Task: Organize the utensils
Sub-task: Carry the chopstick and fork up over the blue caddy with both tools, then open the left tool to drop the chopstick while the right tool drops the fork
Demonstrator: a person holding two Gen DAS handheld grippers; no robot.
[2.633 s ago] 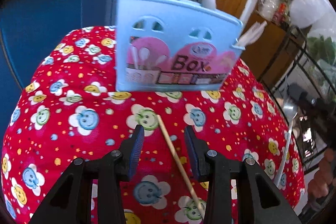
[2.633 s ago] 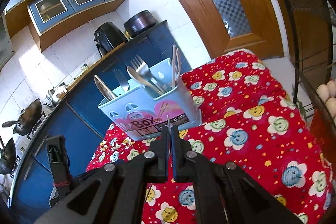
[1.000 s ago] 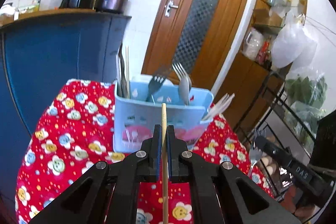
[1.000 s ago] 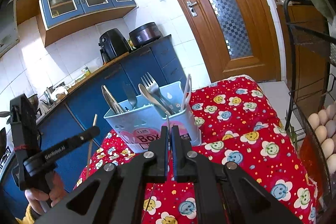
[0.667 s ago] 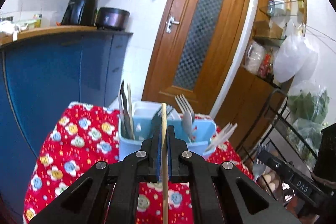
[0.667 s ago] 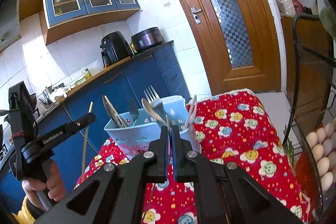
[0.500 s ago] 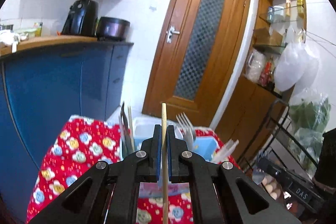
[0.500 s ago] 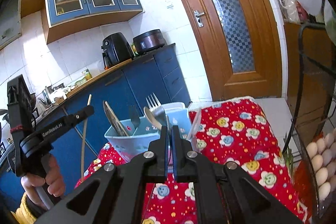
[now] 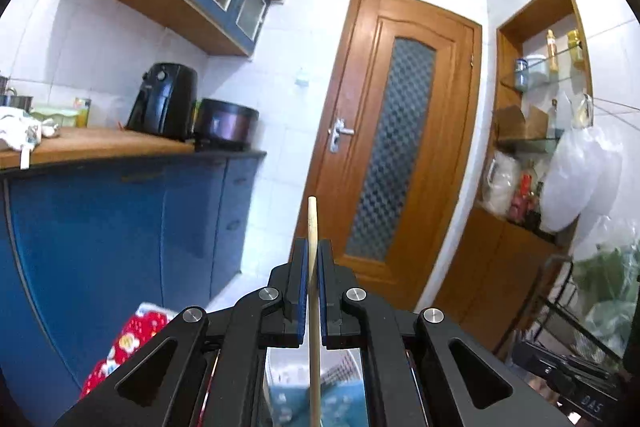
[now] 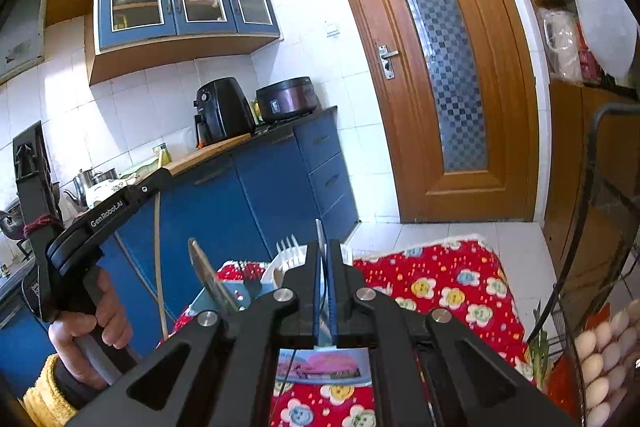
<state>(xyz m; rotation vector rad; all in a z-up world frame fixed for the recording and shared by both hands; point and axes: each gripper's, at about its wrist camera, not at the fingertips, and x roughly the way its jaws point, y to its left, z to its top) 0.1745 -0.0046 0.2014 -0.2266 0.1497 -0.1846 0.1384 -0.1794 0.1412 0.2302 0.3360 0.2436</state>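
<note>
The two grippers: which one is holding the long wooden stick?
The left gripper holds the wooden chopstick, pinched upright between its pads. The right gripper clamps a thin metal utensil handle instead.

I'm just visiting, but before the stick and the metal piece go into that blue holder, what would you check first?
1. Left claw clamped on the wooden chopstick: ok.
2. Chopstick upright between the pads: ok.
3. Right claw shut on a thin metal utensil: ok; which kind, cannot tell.
4. Blue utensil holder upright on the red flowered cloth: ok.
5. Free slot among the fork and other cutlery: cannot tell.
6. Chopstick's lower end above the holder's rim: cannot tell.
</note>
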